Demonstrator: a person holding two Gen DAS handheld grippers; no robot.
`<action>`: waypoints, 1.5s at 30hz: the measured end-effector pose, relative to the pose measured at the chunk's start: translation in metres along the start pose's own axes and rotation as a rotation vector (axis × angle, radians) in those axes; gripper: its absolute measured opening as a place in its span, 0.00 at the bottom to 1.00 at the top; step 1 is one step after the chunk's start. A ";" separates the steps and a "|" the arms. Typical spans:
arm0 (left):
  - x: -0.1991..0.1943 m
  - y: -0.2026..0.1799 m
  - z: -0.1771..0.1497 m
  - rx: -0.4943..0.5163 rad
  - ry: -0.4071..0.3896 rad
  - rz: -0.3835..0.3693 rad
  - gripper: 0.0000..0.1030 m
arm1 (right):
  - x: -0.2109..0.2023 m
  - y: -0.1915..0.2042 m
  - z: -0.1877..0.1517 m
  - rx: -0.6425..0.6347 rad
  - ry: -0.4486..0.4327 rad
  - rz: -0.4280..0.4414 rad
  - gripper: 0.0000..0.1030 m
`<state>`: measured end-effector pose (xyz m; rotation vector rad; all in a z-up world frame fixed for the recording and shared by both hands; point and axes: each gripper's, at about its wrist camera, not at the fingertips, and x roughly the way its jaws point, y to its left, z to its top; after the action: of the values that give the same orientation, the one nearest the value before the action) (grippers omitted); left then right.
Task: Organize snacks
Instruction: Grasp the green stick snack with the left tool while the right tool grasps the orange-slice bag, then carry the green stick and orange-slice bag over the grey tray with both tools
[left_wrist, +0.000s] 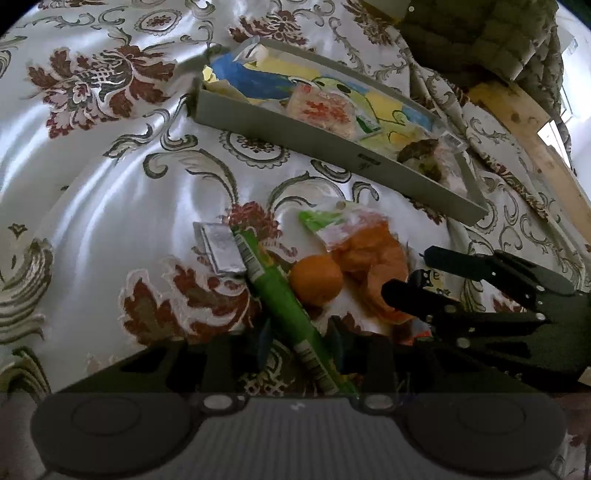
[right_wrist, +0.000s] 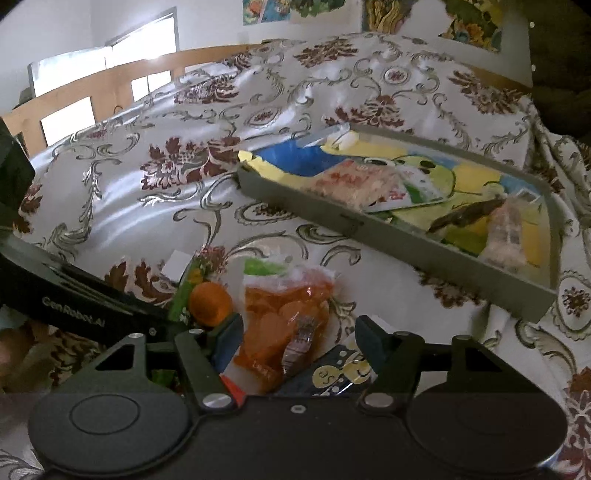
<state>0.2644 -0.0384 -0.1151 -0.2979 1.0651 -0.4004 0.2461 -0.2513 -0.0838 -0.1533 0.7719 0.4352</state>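
Left hand-held gripper (left_wrist: 301, 341) clamped on green stick pack (left_wrist: 280, 295); right hand-held gripper (right_wrist: 299, 338) half-wide around orange bag (right_wrist: 286, 317), tray (right_wrist: 369, 229) at one o'clock.

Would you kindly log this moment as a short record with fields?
surface: floral cloth
tray: grey, already holds several snack packets
loose snacks: green stick pack, orange ball, bag of orange crisps
left gripper: fingers straddle the green stick pack
right gripper: fingers either side of the crisps bag, not pressing
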 end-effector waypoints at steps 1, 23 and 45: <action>-0.001 0.000 0.000 -0.003 0.003 -0.001 0.33 | 0.001 0.001 0.000 -0.007 0.002 0.002 0.68; -0.009 0.003 0.002 0.031 0.047 0.053 0.25 | 0.022 0.023 -0.008 -0.049 0.033 -0.049 0.55; -0.040 0.019 0.001 -0.102 0.014 -0.032 0.20 | 0.000 0.023 -0.002 0.062 -0.035 -0.035 0.46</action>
<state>0.2514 -0.0032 -0.0917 -0.4034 1.0978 -0.3775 0.2348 -0.2307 -0.0844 -0.1005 0.7462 0.3794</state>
